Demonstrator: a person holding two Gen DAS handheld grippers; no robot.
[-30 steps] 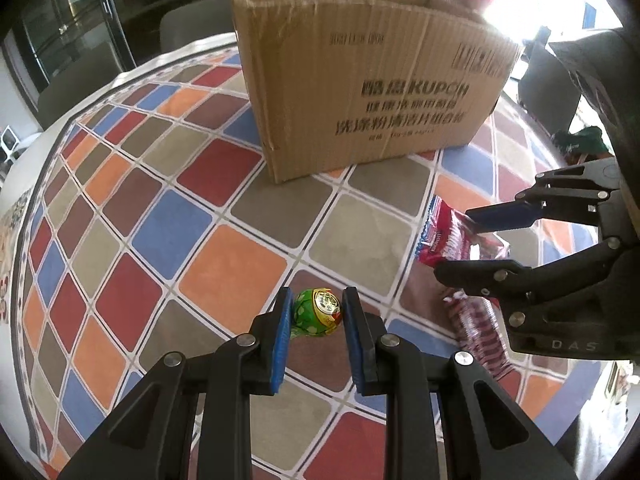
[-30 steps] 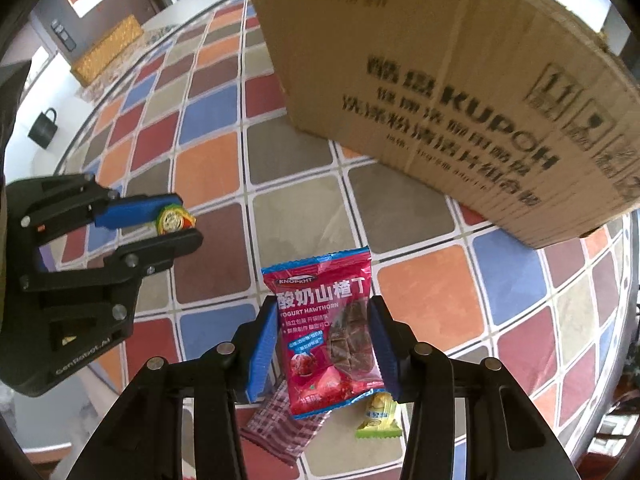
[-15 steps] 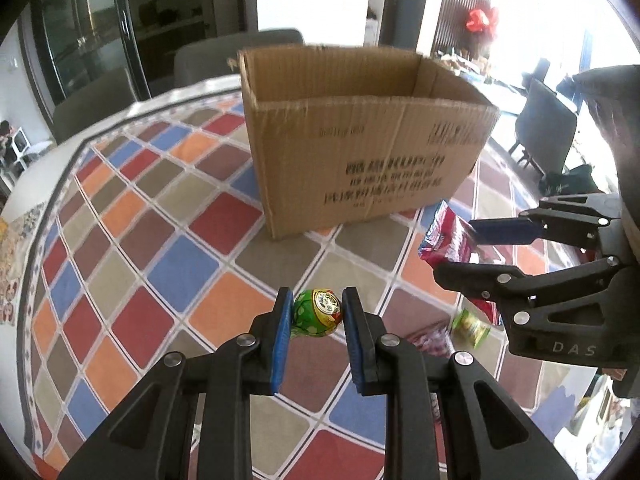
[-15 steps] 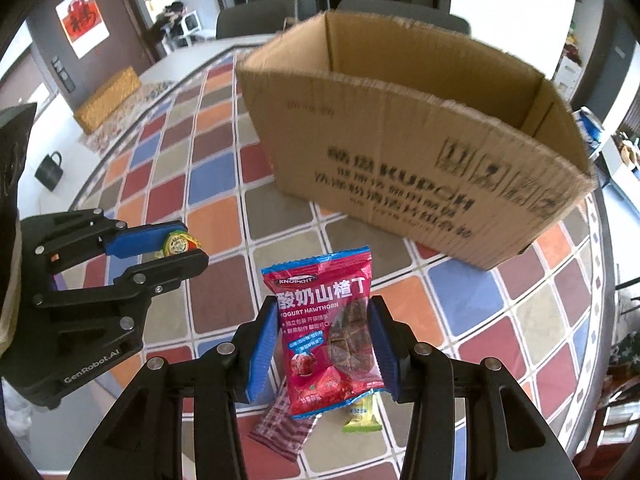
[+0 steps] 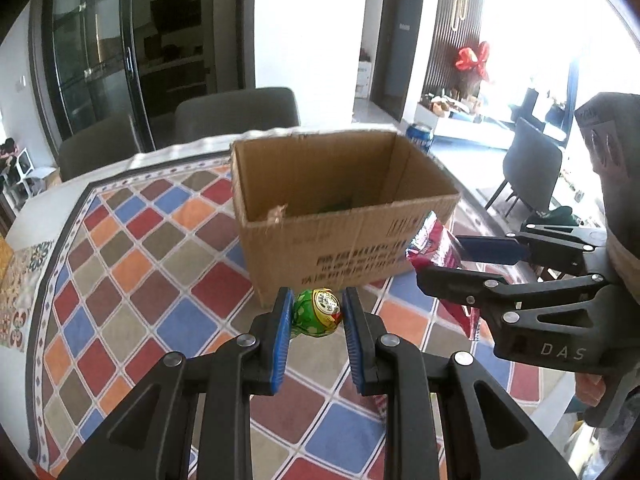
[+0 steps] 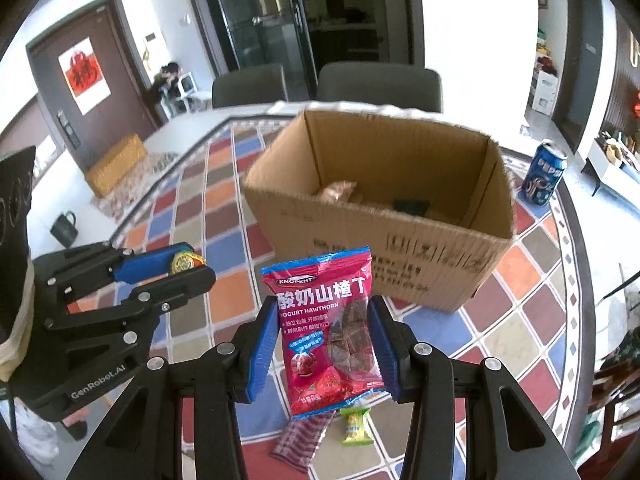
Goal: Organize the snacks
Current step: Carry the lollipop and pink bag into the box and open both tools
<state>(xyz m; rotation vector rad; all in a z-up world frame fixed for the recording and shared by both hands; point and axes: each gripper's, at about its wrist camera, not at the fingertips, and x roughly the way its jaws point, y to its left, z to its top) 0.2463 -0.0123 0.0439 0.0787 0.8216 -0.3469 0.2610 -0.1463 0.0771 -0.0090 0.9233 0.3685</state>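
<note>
My left gripper (image 5: 316, 312) is shut on a round green and gold foil candy (image 5: 318, 313), held in the air in front of the open cardboard box (image 5: 344, 224). My right gripper (image 6: 327, 334) is shut on a red yogurt hawthorn snack packet (image 6: 326, 332), held upright before the same box (image 6: 380, 208). The right gripper shows in the left wrist view (image 5: 452, 262) with the packet (image 5: 434, 246) near the box's right front corner. The left gripper with its candy shows in the right wrist view (image 6: 188, 266). A few snacks lie inside the box.
A striped red packet (image 6: 300, 438) and a small green-yellow candy (image 6: 354, 424) lie on the checkered tablecloth (image 5: 132, 280) below my right gripper. A blue Pepsi can (image 6: 544, 176) stands right of the box. Chairs (image 6: 380, 84) stand behind the table.
Both grippers have risen with their snacks, so the box's open top and inside now show. The snacks stay gripped.
</note>
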